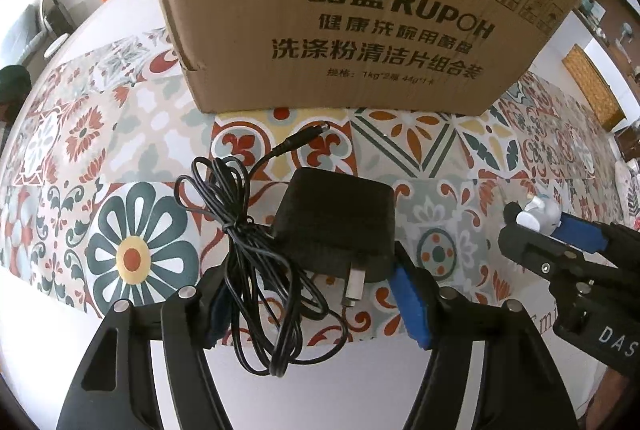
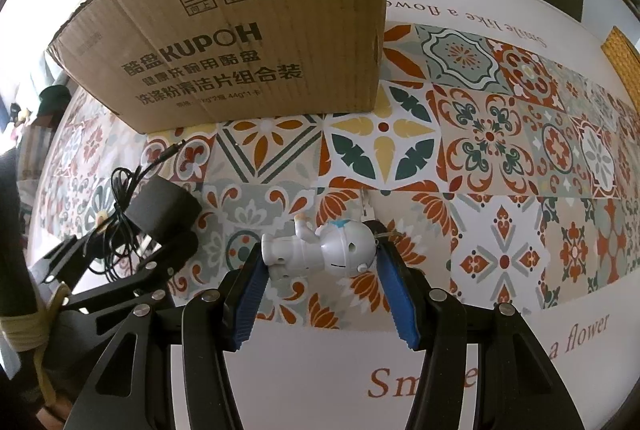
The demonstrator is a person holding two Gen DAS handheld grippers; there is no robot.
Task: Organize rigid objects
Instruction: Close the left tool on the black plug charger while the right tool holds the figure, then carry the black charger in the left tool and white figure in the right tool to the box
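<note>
Both picks look done: left tongs clamp the adapter, right tongs clamp the toy, both low over the surface. Next, lift them into the box.

We see both wrist views in bright, even daylight, with colours on the patterned worktop clear and saturated. Shadows are soft: a thin dark band sits under the cardboard box, and the black power adapter is so dark that we make out little surface detail on it. In the right wrist view the white toy figure is pale but not blown out (its markings stay readable). The bare white parts of the worktop verge on overexposed. Fisheye distortion bows the box edges and curves the worktop, and black vignette fills the corners. Printing on the box is sharp; the far room at the edges is soft and hazy.
</note>
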